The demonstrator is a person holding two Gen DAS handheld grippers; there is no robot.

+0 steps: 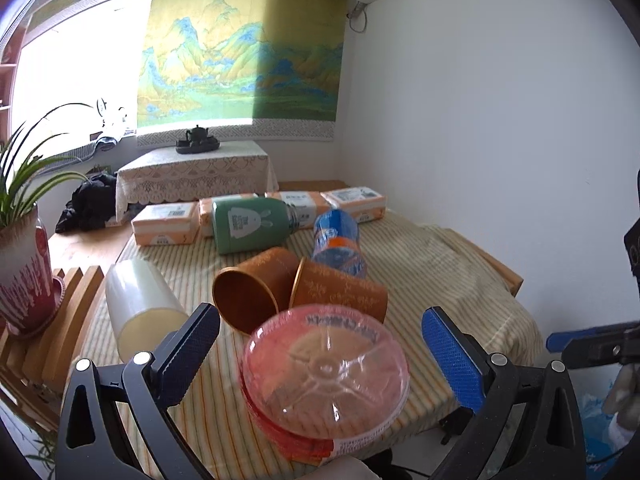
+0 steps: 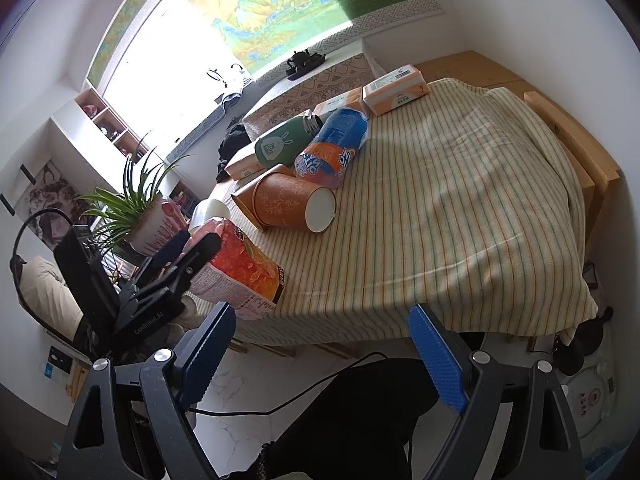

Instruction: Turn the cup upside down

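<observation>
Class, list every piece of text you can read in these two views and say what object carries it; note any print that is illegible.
"CenRoboLAI", roughly: left gripper body, small, uncertain.
Large stylised brand lettering: blue-and-orange bottle, unreadable.
Print under a rabbit drawing: green flask, too small.
Red lid lettering: pink-lidded cup, mirrored and blurred.
Label print: tissue packs, too small.

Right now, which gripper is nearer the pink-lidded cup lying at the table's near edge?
Left. The left gripper is open with the pink-lidded cup lying between its fingers. The right gripper is open too, but back off the table edge over the floor, well clear of the cup.
</observation>
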